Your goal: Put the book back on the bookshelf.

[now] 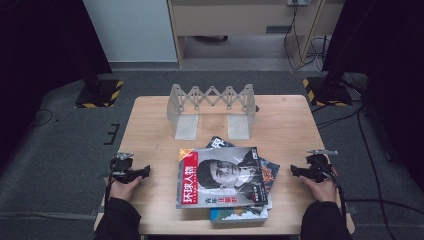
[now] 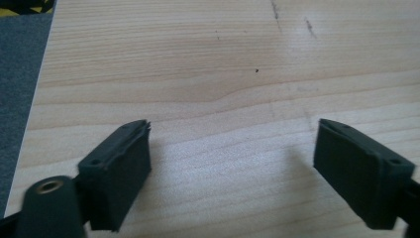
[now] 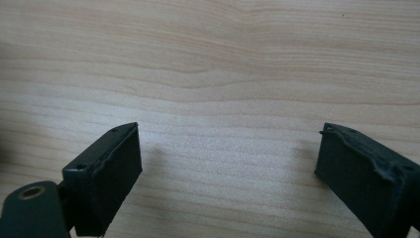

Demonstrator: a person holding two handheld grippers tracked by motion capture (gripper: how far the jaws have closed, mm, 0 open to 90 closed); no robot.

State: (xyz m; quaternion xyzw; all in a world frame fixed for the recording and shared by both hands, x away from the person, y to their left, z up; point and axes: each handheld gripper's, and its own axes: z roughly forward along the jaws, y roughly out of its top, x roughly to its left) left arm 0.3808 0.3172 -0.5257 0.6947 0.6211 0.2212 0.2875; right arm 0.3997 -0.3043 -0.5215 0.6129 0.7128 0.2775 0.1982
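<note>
My left tool point(image 1: 145, 172) rests on the table point(image 1: 150, 125) near its left edge, jaws spread wide with only bare wood between them. My right tool point(image 1: 293, 171) sits near the right edge, equally wide open and empty. The stack of magazines point(image 1: 222, 177) lies between the two tools, well apart from each, at the table's near middle. Beyond it stands an accordion-style rack point(image 1: 212, 102).

Hand-held gripper point(image 2: 233, 163), jaws apart, over bare table point(image 2: 198, 64)
</note>
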